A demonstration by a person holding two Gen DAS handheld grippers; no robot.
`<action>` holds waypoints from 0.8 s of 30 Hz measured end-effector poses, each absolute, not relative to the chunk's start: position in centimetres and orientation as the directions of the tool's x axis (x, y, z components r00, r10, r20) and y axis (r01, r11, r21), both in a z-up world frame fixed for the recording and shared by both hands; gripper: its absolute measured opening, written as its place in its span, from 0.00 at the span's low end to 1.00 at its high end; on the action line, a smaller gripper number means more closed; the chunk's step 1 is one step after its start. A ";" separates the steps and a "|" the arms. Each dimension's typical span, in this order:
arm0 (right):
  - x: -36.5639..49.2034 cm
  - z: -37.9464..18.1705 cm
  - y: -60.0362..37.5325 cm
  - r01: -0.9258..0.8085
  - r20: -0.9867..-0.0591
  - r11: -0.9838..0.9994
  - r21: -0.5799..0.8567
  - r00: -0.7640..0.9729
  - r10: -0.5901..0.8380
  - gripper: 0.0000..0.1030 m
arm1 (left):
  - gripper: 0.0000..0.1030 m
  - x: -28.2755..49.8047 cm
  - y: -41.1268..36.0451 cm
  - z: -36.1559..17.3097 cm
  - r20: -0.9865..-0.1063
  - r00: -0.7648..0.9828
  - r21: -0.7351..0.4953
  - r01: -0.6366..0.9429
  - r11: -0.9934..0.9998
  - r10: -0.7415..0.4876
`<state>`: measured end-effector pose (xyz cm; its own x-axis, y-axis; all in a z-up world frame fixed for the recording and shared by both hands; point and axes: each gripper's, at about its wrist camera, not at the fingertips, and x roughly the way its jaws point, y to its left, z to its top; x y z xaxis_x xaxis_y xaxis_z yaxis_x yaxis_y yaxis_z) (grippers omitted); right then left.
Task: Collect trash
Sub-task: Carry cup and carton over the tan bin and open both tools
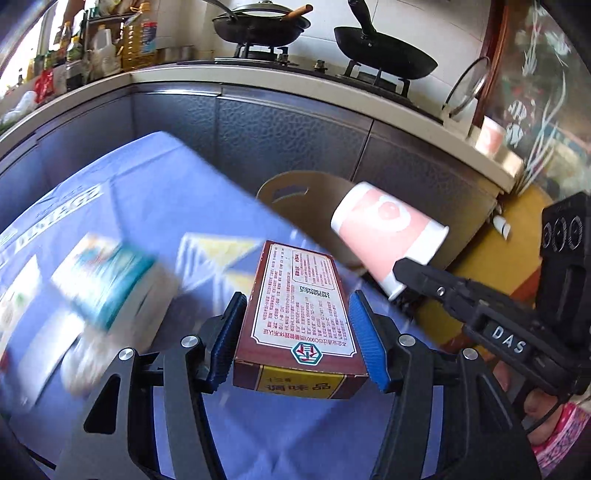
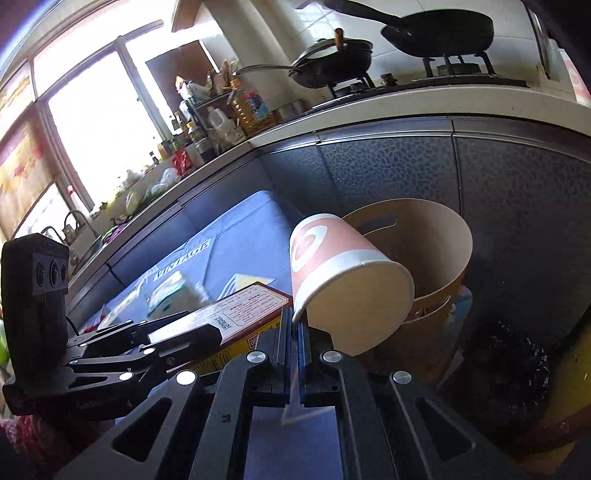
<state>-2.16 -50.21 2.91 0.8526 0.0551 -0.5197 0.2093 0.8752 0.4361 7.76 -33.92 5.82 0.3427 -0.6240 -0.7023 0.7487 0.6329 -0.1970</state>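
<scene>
My left gripper [image 1: 297, 314] is shut on a brown-red seasoning box [image 1: 299, 310], held above the blue-covered table [image 1: 155, 184]. The box also shows in the right wrist view [image 2: 243, 306], with the left gripper [image 2: 155, 339] at lower left. My right gripper [image 2: 294, 321] is shut on the rim of a pink and white paper cup [image 2: 332, 273], held tilted in front of a round cardboard bin [image 2: 436, 236]. In the left wrist view the cup [image 1: 388, 229] and right gripper [image 1: 402, 269] sit right of the box, before the bin [image 1: 295, 199].
More packages lie blurred on the table, a teal and white box [image 1: 110, 280] among them. Grey kitchen cabinets [image 1: 288, 133] stand behind, with woks [image 1: 258, 26] on the stove. Another pink cup [image 1: 489, 136] sits on the counter. A dark scrubber-like bundle [image 2: 506, 365] lies beside the bin.
</scene>
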 end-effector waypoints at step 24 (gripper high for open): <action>5.8 -3.1 -60.5 0.324 -0.590 0.685 0.652 0.785 0.190 0.57 | 0.08 16.9 -45.4 1.0 -0.802 0.251 -0.248 0.685 0.685 -0.542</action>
